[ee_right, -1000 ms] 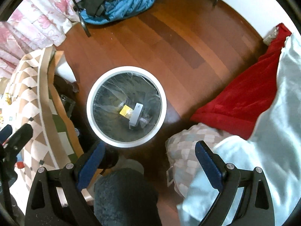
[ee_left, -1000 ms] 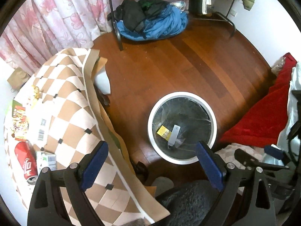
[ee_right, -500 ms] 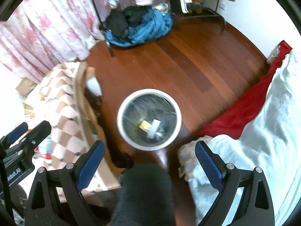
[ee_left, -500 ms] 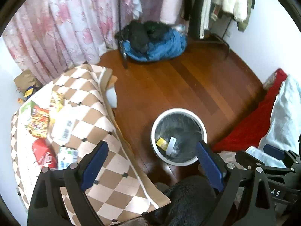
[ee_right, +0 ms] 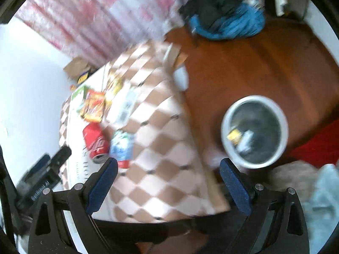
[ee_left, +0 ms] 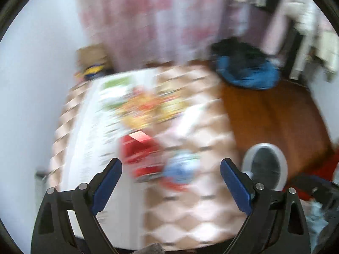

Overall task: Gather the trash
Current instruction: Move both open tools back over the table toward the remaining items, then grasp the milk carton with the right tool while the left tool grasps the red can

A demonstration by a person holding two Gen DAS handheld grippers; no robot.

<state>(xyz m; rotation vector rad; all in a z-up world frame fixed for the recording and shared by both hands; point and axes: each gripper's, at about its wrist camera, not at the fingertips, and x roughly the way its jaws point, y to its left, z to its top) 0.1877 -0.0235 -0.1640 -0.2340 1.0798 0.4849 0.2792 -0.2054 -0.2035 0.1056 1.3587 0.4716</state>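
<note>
**Both tools open above a littered tabletop, bin on the floor to the right**

Both views are smeared by motion blur, the left wrist view far more, so fine detail is lost there.

In the right wrist view the checkered tabletop [ee_right: 161, 148] fills the lower centre of the frame. Its right edge runs from the upper centre down toward the lower right, and beyond that edge lies open wooden floor [ee_right: 243, 67], bare up to a blue heap of clothes [ee_right: 228, 25] at the top of the frame. A white wall closes the left side and pink curtains [ee_right: 101, 14] the upper left. A red blanket [ee_right: 317, 146] and pale bedding crowd the lower right.

The white round bin [ee_right: 254, 131] stands on the floor just beside the tabletop's right edge, holding a yellow scrap and a pale piece.

The trash lies at the left part of the tabletop: a red can [ee_right: 95, 142] on its side, a blue and white wrapper [ee_right: 122, 146] touching it on the right, and an orange snack packet [ee_right: 94, 106] above them. The right tool [ee_right: 167, 174] hangs with its jaws spread wide and nothing between them; the can and wrapper sit just above its left finger, the bin above its right finger.

In the left wrist view the left tool [ee_left: 170, 174] is likewise spread wide and empty. The red can [ee_left: 139, 152] and blue wrapper [ee_left: 182, 169] show as blurs between its fingers, near the middle of the frame, with the bin [ee_left: 264, 167] at the right, just past the right finger.
</note>
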